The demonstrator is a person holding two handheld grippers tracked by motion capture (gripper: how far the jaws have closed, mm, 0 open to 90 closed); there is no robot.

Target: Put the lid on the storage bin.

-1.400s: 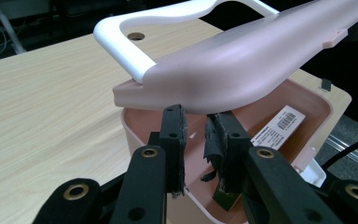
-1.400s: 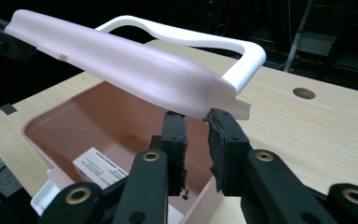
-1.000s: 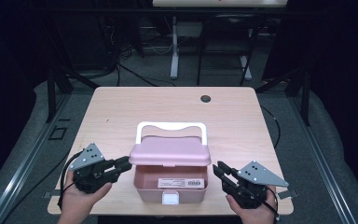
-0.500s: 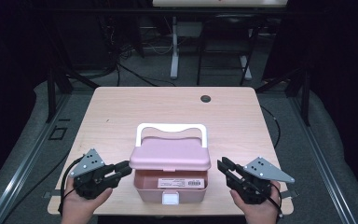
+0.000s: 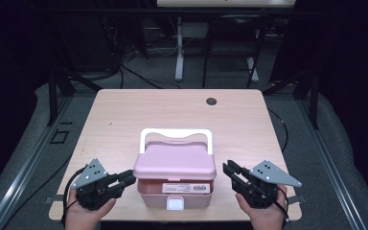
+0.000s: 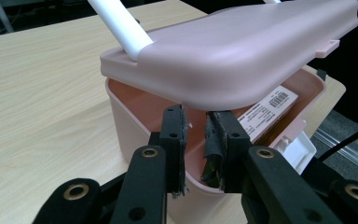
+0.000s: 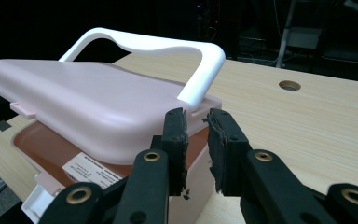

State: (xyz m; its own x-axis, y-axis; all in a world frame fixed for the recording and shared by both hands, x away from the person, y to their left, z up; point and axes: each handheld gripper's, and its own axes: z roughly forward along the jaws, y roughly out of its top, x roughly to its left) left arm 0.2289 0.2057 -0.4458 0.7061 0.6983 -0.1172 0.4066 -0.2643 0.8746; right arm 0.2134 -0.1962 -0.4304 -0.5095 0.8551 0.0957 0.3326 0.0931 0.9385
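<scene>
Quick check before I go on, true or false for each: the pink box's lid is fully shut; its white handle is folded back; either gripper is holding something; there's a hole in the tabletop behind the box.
1. The lid of the pink box is fully shut. False: its front edge is raised.
2. The white handle lies folded back. True.
3. The left gripper grips the lid. False: nothing between its jaws; same for the right gripper.
4. A round hole sits in the table behind the box. True.

Bright, even overhead light on the table (image 5: pixel 124 115); dark, murky surroundings; slightly soft focus.
</scene>
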